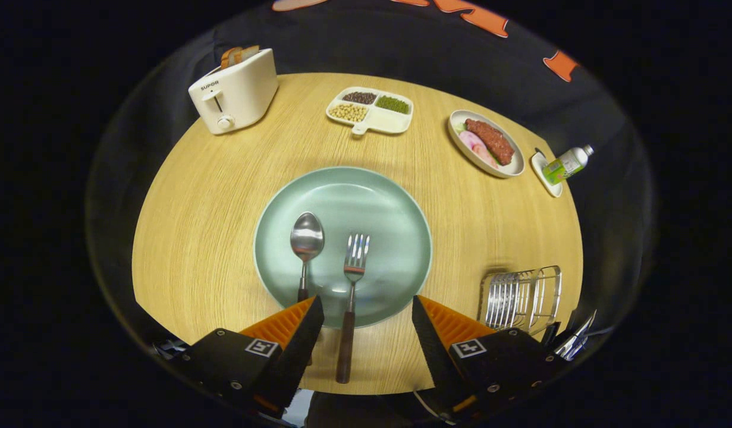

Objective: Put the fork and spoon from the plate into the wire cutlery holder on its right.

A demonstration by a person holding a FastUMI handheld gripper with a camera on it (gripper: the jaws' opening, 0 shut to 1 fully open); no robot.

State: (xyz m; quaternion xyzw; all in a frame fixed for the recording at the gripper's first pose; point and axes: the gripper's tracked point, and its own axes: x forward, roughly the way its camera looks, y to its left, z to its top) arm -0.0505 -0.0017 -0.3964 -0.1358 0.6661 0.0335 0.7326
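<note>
A pale green plate [389,202] lies in the middle of the round wooden table. On it rest a spoon [307,238] and, to its right, a fork [355,261]. Both have dark handles reaching over the plate's near rim toward me. The fork's handle lies between my fingers; the spoon's handle runs under the left finger [288,327]. My gripper [368,309] hovers above the near rim, open wide, holding nothing. The chrome wire cutlery holder [523,297] stands to the plate's right, just beyond my right finger [446,327].
Along the far side stand a white toaster [235,89] with bread, a divided dish of beans [370,110], an oval dish of meat [486,142], and a small bottle [568,163] lying on a saucer. The table's right edge runs close by the holder.
</note>
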